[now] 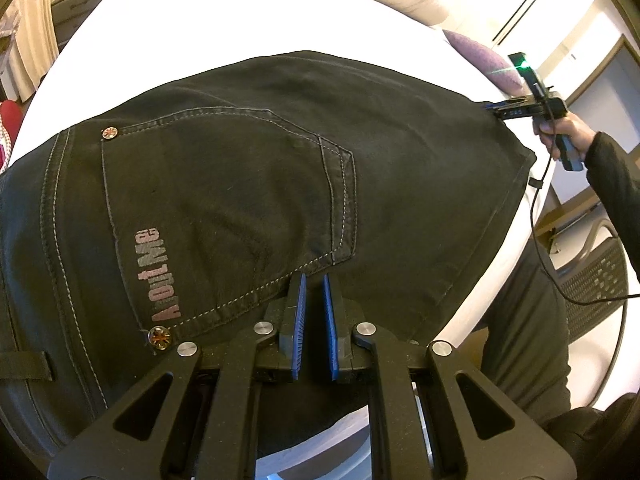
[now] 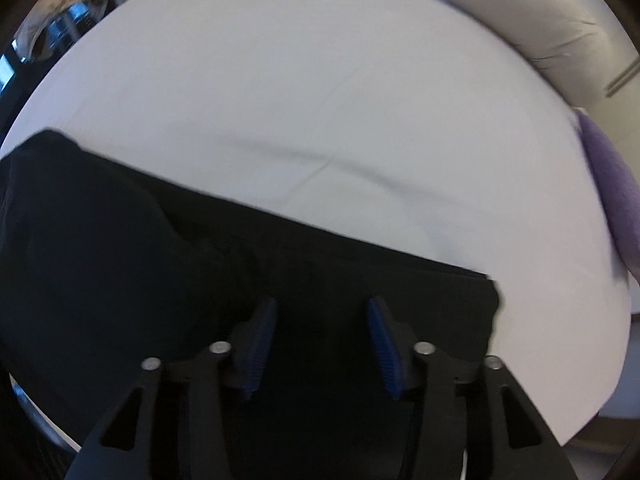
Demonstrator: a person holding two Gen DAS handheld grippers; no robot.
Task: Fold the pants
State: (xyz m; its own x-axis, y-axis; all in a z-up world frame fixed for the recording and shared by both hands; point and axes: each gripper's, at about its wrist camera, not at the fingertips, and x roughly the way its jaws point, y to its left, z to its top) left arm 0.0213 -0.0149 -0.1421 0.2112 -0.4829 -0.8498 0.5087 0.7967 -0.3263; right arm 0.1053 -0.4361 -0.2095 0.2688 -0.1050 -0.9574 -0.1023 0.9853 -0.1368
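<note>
left gripper: jaws nearly closed | right gripper: jaws apart

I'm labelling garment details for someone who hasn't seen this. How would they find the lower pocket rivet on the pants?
On the white bed sheet lie black pants. Find the stitched back pocket printed with pinkish lettering. The lower rivet sits at the pocket corner just past the lettering; it is gold with a cross pattern, unlike the paler rivet at the other corner.

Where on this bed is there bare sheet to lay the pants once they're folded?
Bare white sheet runs beyond the far edge of the black pants, up to the grey pillow and purple cushion. The near side is crowded: the pants cover it almost to the bed's edge.
</note>
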